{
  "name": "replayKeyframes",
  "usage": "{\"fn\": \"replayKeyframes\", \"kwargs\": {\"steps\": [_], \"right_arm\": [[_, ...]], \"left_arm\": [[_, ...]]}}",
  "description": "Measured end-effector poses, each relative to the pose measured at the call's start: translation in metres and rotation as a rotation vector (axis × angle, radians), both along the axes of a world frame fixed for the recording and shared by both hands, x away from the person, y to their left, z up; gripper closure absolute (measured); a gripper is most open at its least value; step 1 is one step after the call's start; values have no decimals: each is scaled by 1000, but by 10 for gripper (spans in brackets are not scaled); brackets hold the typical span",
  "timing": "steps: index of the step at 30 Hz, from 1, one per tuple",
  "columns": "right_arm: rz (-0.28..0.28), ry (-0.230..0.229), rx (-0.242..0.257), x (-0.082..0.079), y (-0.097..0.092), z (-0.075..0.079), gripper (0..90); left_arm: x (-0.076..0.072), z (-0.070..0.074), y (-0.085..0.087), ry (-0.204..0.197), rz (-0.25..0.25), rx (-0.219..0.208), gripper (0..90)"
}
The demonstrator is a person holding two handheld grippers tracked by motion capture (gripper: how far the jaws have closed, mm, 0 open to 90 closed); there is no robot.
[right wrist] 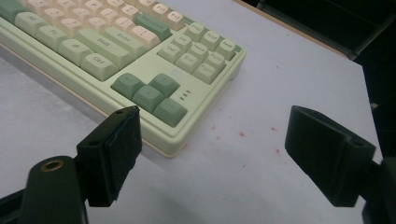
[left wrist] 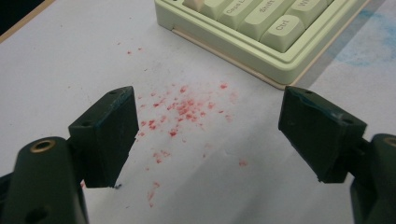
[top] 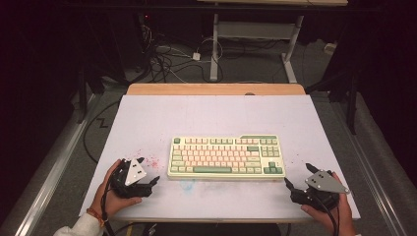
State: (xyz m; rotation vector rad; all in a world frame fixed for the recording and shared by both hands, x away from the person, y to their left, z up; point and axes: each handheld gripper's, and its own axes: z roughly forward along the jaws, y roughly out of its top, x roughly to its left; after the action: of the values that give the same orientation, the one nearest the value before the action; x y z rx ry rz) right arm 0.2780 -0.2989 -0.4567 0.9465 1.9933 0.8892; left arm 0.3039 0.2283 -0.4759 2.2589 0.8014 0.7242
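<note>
A pale green keyboard (top: 226, 156) with cream, pink and dark green keys lies flat in the middle of the white table mat (top: 162, 118). My left gripper (top: 149, 171) rests near the mat's front left, beside the keyboard's left end, jaws open with nothing between them. In the left gripper view the keyboard's corner (left wrist: 261, 32) lies beyond my open left gripper (left wrist: 208, 135). My right gripper (top: 299, 174) sits at the front right, open and empty. The right gripper view looks at the keyboard's arrow-key corner (right wrist: 154, 88) past my open right gripper (right wrist: 212, 154).
Red specks (left wrist: 182, 112) stain the mat left of the keyboard, and a faint blue smear (top: 189, 184) lies in front of it. A wooden table edge (top: 216, 89) runs behind the mat. Cables (top: 167, 59) and a desk frame (top: 255, 34) stand on the floor beyond.
</note>
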Motion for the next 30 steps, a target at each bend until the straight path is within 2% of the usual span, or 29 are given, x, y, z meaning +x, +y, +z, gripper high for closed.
{"fn": "replayKeyframes", "kwargs": {"steps": [13, 15, 18, 21, 22, 23, 26, 30], "right_arm": [[-4, -13, 5, 1, 2, 3, 227], [27, -13, 36, -1, -2, 6, 248], [51, -8, 62, -2, -4, 10, 341], [56, -4, 63, 2, -3, 15, 468], [56, -4, 63, 2, -3, 15, 468], [69, 8, 80, 5, -2, 20, 567], [102, 36, 90, 10, 0, 26, 726], [137, 62, 84, 18, 6, 32, 855]], "left_arm": [[-4, 1, 4, -10, -2, -8, 188], [-5, 2, 4, -14, -2, -15, 188], [-5, 2, 4, -11, -4, -13, 188], [-5, 1, 3, -8, -1, -13, 188], [-5, 1, 3, -8, -2, -13, 188], [-4, 1, 3, -7, -3, -10, 188], [-4, 1, 2, -3, -6, -7, 188], [-4, 0, 1, -1, -11, -4, 193]]}}
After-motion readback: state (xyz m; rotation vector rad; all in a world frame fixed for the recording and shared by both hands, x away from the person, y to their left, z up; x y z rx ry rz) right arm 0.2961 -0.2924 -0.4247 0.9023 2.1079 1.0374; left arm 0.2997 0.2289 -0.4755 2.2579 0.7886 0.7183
